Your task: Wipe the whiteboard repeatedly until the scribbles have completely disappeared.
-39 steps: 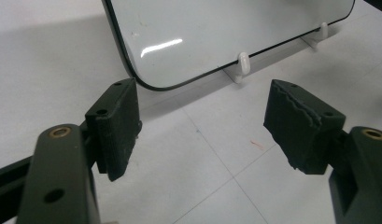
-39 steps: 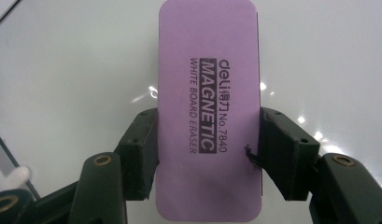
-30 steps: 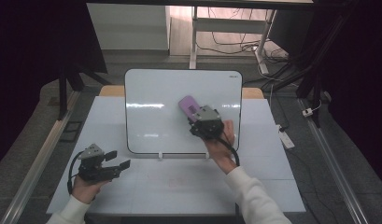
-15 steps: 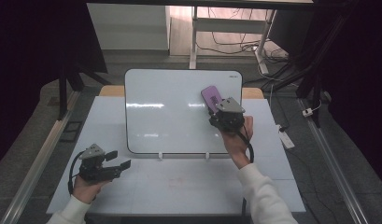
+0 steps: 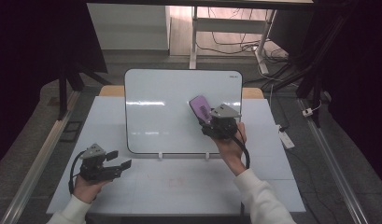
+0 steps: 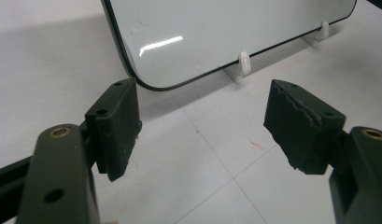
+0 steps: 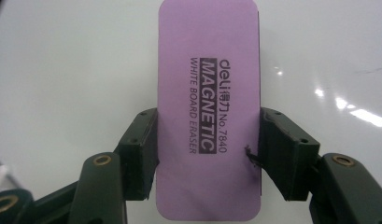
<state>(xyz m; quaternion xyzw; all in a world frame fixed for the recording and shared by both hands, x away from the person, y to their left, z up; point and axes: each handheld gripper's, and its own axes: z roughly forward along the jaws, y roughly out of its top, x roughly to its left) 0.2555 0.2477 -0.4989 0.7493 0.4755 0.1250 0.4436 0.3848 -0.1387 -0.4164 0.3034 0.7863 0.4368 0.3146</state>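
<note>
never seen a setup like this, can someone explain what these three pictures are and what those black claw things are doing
A person sits at a white table and holds a hand-operated claw in each hand. The high view looks down from above the person. The other two pictures come from small cameras riding on each claw, looking along its two black jaws. On the table stands a whiteboard, propped on small white feet. The right claw is shut on a purple eraser, printed "magnetic white board eraser", and holds it against the board. The left claw is open and holds nothing, low over the table near the board's corner.
</note>
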